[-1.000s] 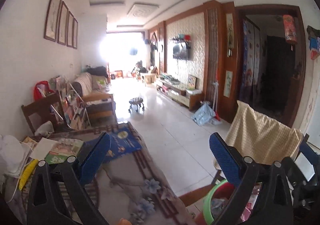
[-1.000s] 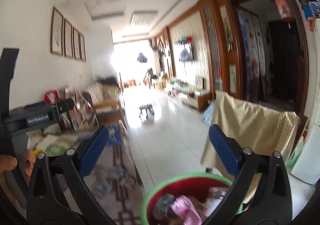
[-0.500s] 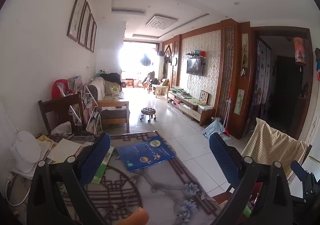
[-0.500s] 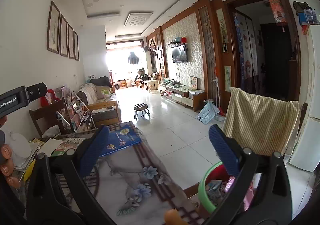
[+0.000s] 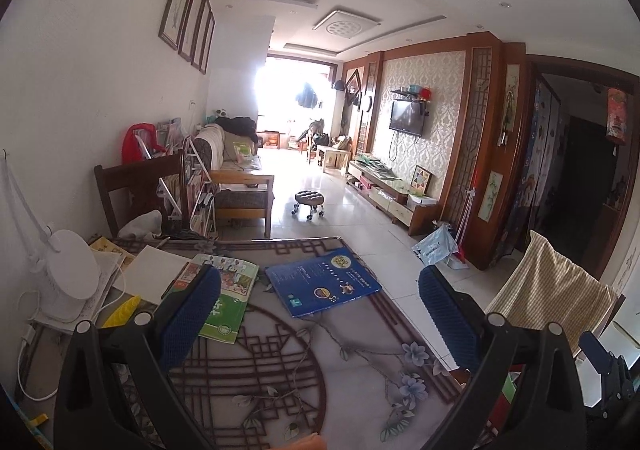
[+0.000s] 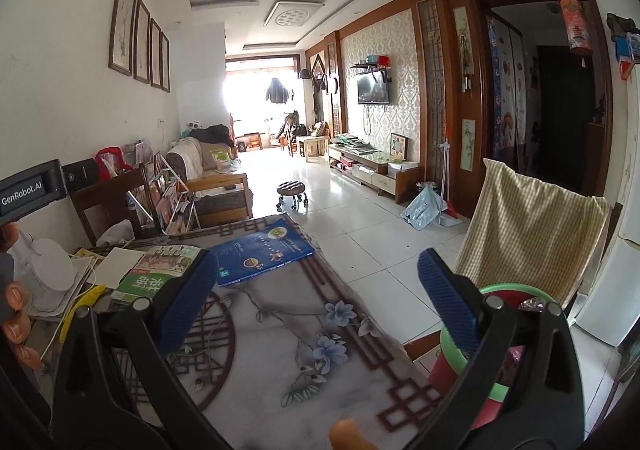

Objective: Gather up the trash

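Observation:
A red bin with a green rim stands beside the table's right edge, with a crinkled wrapper showing inside; its far part is hidden behind my right finger. My right gripper hovers open over the patterned tablecloth, holding nothing. My left gripper is also open and empty above the same cloth. An orange rounded thing pokes in at the bottom edge; I cannot tell what it is. A person's hand holds the left gripper's body at the far left.
On the table lie a blue book, a green book, white papers and a white lamp base with its cord. A chair draped in checked cloth stands right of the bin. Tiled floor stretches ahead.
Both grippers have drawn back and left over the table. The bin has slid from the bottom centre of the right wrist view to its right side. Both stay open.

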